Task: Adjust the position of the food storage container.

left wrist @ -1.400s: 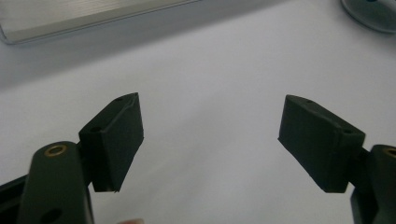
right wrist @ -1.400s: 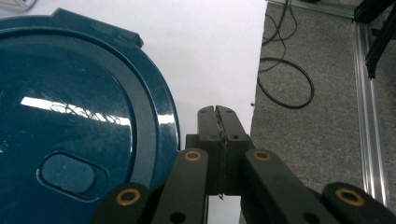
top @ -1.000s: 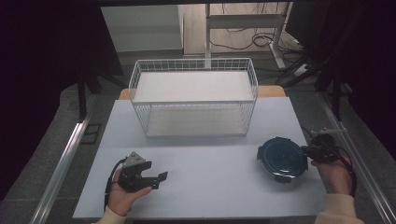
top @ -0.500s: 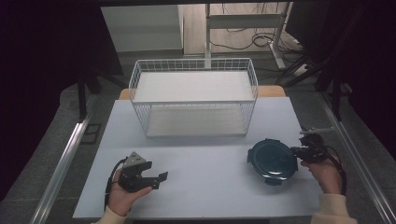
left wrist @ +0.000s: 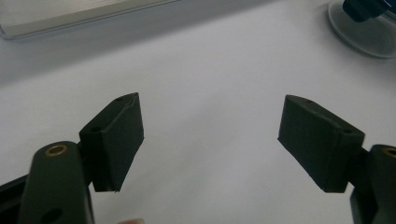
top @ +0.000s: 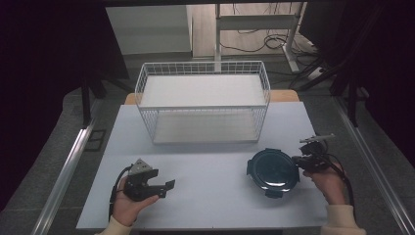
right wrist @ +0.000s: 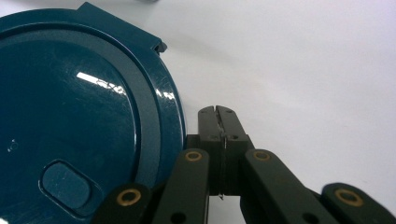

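While my right gripper (right wrist: 218,112) sits clenched, empty, against the lid (top: 273,170) rim, my left gripper (left wrist: 210,140) gapes over bare table (top: 210,196).

The round dark teal plastic lid (top: 272,170) has slid leftward across the white table (top: 210,196), away from its right edge and toward the middle. The right gripper (top: 299,160), jaws pressed together against the lid's rim, has travelled left with it, as has the right hand (top: 329,182).
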### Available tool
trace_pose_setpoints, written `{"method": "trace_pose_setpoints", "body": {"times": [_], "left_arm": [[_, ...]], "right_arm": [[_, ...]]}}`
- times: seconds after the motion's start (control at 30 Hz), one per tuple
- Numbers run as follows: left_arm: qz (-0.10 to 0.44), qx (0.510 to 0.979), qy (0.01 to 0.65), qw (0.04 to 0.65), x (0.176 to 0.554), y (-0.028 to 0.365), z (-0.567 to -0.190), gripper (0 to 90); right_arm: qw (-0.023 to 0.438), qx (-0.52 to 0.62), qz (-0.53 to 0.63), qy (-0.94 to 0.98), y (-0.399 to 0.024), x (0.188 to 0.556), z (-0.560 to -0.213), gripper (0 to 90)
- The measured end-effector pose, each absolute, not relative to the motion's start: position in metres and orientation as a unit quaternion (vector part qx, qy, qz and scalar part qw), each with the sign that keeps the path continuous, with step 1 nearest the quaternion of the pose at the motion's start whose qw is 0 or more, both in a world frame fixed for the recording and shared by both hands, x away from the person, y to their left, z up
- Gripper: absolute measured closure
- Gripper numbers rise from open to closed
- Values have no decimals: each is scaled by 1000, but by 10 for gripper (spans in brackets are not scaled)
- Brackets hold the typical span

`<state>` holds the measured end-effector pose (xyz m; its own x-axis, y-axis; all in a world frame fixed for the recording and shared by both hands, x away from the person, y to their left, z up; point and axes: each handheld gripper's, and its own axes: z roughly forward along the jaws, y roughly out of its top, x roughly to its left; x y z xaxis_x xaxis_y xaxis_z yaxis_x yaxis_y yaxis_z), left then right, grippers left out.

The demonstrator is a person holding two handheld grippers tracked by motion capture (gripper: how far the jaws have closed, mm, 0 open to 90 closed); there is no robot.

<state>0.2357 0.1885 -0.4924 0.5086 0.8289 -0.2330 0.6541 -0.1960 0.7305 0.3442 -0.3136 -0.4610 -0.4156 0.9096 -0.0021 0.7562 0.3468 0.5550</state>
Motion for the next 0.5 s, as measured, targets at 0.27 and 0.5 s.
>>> {"method": "trace_pose_setpoints", "body": {"times": [0.27, 0.5], "left_arm": [[107, 766, 485, 408, 236, 188, -492, 219], [108, 766, 485, 408, 236, 189, -492, 218]], "right_arm": [[158, 506, 240, 814, -296, 342, -462, 900], [156, 496, 239, 820, -279, 337, -463, 900]]}}
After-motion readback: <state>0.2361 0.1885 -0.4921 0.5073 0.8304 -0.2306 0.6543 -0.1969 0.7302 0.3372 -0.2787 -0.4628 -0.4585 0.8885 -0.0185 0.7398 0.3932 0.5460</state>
